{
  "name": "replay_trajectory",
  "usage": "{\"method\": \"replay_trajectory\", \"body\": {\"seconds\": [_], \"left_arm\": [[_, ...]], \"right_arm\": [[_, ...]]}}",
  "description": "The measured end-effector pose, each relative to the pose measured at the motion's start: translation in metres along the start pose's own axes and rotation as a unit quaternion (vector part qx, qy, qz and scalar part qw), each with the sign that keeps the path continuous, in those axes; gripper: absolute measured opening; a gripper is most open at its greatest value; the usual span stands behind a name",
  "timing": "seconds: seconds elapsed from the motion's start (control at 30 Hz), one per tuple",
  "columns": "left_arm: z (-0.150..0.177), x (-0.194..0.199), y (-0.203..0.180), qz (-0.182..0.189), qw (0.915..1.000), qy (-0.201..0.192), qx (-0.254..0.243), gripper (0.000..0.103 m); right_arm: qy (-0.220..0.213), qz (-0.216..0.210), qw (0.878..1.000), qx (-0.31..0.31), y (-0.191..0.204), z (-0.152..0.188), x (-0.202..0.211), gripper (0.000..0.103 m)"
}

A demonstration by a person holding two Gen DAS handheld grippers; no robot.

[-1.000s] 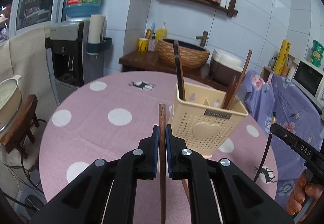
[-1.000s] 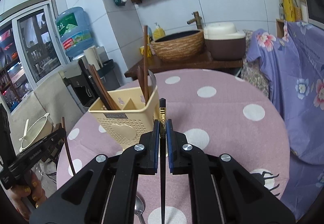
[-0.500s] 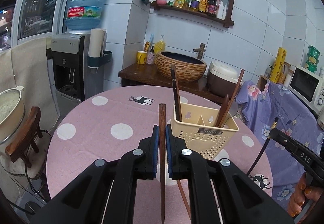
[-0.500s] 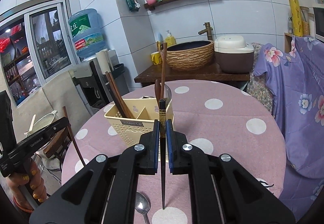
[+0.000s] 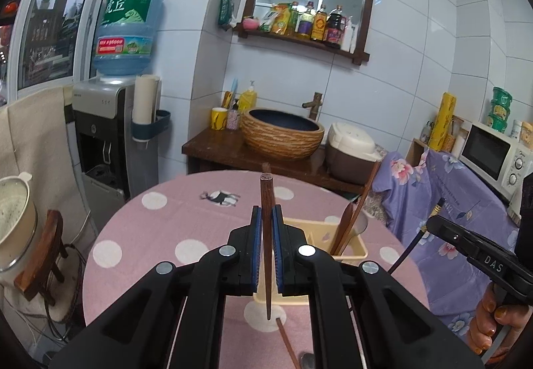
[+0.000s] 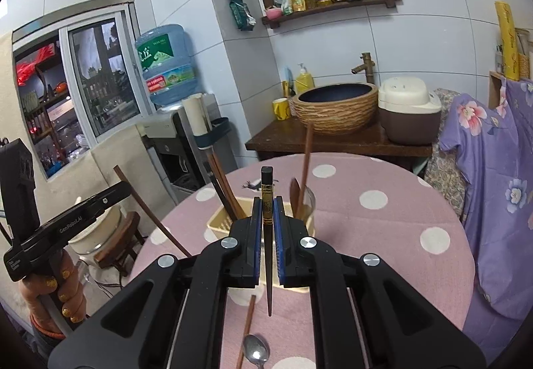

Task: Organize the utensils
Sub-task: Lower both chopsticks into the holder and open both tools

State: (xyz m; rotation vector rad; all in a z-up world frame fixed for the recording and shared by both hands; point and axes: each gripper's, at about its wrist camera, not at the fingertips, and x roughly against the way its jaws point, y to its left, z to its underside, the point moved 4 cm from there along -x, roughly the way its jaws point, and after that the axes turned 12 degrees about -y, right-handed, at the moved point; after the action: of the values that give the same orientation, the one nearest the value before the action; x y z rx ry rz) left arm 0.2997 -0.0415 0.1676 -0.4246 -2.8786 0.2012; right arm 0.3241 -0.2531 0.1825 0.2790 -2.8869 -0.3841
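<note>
A brown chopstick (image 5: 266,235) is clamped in the shut left claw (image 5: 266,255), a black chopstick (image 6: 267,235) in the shut right claw (image 6: 267,249) — both held above the cream holder (image 6: 220,222) at mid worktop (image 6: 383,229). Several utensils are already slotted in; a spoon (image 6: 256,349) and another chopstick (image 6: 246,329) are left lying near — open room all around, edges well away.

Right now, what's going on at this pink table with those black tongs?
A person is tidying utensils with tongs in each hand. The left tongs grip a brown wooden chopstick; the right tongs grip a black chopstick. Both hang above the cream utensil basket, which already holds chopsticks. A spoon and another chopstick lie on the table.
</note>
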Motion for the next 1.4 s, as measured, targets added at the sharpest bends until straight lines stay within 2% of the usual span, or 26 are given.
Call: {"method": "replay_trajectory", "body": {"seconds": [0.17, 0.3, 0.47, 0.57, 0.73, 0.93, 1.23, 1.4], "left_arm": [[-0.049, 0.006, -0.008, 0.03, 0.9993, -0.019, 0.008, 0.007], [-0.091, 0.002, -0.014, 0.016, 0.9979, -0.062, 0.014, 0.007], [-0.105, -0.026, -0.019, -0.012, 0.9964, -0.08, 0.027, 0.007], [-0.093, -0.044, -0.017, -0.019, 0.9963, -0.074, 0.04, 0.007], [-0.049, -0.074, -0.01, -0.027, 0.9977, -0.026, 0.056, 0.007], [-0.005, -0.091, -0.005, -0.039, 0.9978, 0.018, 0.05, 0.007], [0.028, -0.104, -0.003, -0.05, 0.997, 0.048, 0.034, 0.003], [0.039, -0.107, -0.004, -0.05, 0.9968, 0.057, 0.025, 0.003]], "right_arm": [[-0.025, -0.016, 1.0, 0.004, 0.014, -0.05, 0.004, 0.008], [-0.07, 0.001, 0.997, 0.017, 0.023, -0.093, 0.002, 0.008], [-0.093, 0.038, 0.994, 0.031, 0.022, -0.106, -0.015, 0.008], [-0.087, 0.052, 0.994, 0.037, 0.016, -0.092, -0.031, 0.008], [-0.05, 0.06, 0.996, 0.035, 0.005, -0.053, -0.056, 0.008], [-0.02, 0.06, 0.998, 0.025, -0.005, -0.018, -0.073, 0.008], [-0.005, 0.068, 0.998, 0.019, -0.014, 0.004, -0.081, 0.008], [-0.014, 0.069, 0.997, 0.02, -0.016, 0.008, -0.079, 0.008]]}}
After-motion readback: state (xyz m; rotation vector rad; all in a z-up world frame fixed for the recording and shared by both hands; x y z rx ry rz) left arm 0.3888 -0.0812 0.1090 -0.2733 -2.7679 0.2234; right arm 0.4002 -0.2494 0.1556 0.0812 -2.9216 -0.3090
